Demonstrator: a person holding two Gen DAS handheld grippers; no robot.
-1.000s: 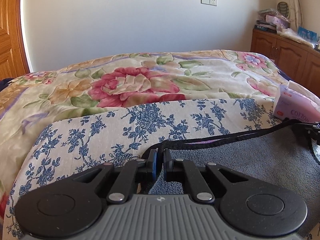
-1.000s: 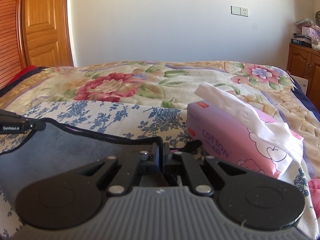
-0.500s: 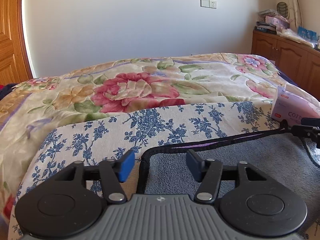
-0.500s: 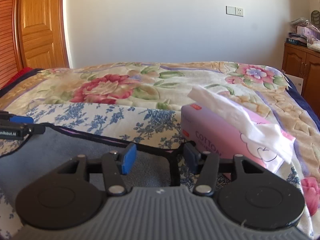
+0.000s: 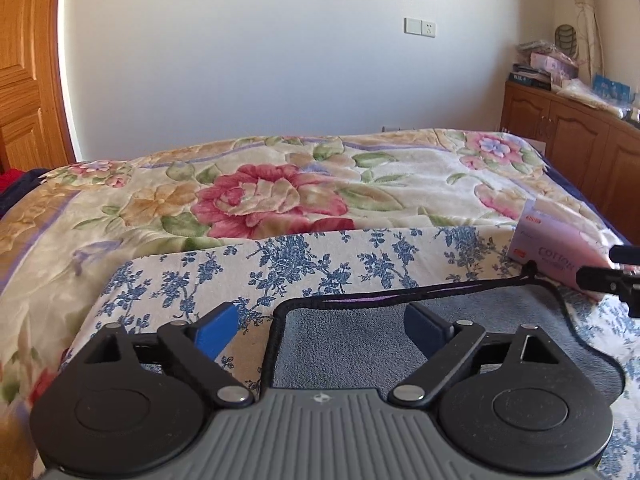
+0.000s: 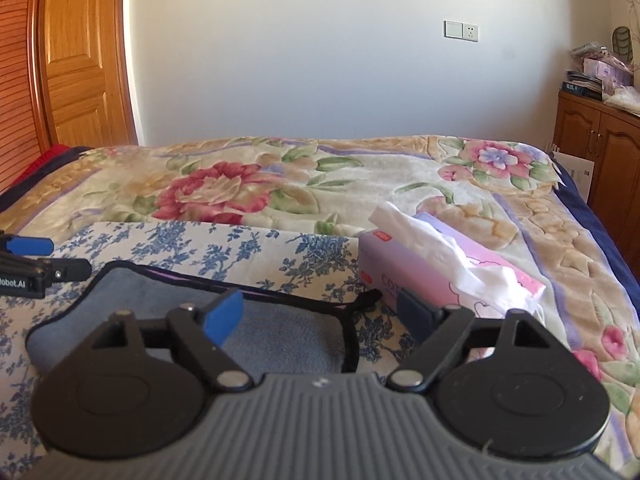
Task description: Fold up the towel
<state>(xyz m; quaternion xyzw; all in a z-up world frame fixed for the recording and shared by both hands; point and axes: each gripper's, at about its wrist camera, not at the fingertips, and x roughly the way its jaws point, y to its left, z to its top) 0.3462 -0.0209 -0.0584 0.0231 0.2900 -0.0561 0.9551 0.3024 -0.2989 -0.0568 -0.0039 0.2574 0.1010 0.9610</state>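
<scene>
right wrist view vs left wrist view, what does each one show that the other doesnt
Only the right wrist view shows the white tissue sticking out of the tissue box, and the towel's loop.

Only the left wrist view shows the towel's left corner lying between the open jaws of the left hand-held gripper.

Both show the grey towel flat on the blue-flowered cloth, the flowered blanket, the wall socket, the wooden cabinet, and the right hand-held gripper, also open.
</scene>
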